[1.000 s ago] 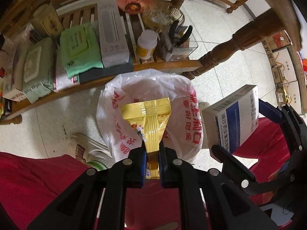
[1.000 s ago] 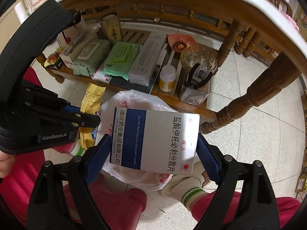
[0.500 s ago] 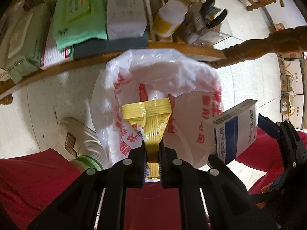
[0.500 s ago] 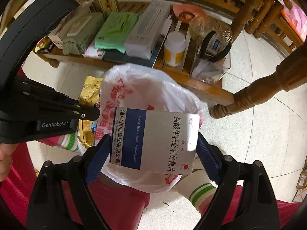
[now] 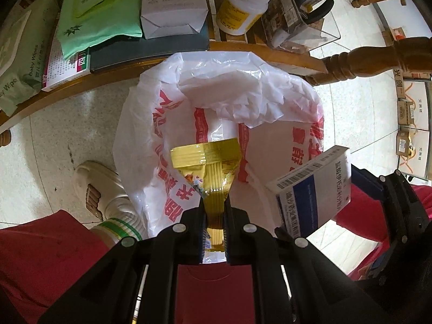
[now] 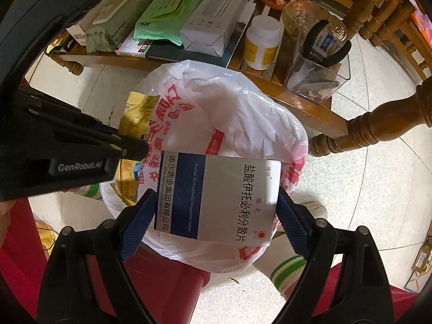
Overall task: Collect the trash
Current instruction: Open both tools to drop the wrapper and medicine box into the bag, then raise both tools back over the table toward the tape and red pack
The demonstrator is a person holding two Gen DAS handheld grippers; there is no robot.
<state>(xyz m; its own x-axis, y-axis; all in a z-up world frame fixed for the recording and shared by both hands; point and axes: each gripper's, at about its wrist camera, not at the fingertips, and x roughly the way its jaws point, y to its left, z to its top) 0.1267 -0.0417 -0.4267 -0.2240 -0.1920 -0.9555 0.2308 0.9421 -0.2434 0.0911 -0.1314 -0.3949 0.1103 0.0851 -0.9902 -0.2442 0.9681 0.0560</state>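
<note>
A white plastic bag with red print stands open on the floor between the person's legs; it also shows in the right wrist view. My left gripper is shut on a gold foil wrapper and holds it just over the bag's near rim. The wrapper also shows in the right wrist view. My right gripper is shut on a blue and silver medicine box and holds it above the bag's mouth. The box shows at the right of the left wrist view.
A low wooden shelf behind the bag holds wipes packs, a white carton, a yellow pill bottle and a clear holder with pliers. A carved table leg stands right. Slippered feet flank the bag.
Both grippers have moved forward and down toward the bag with their loads. The bag's mouth now fills more of both views.
</note>
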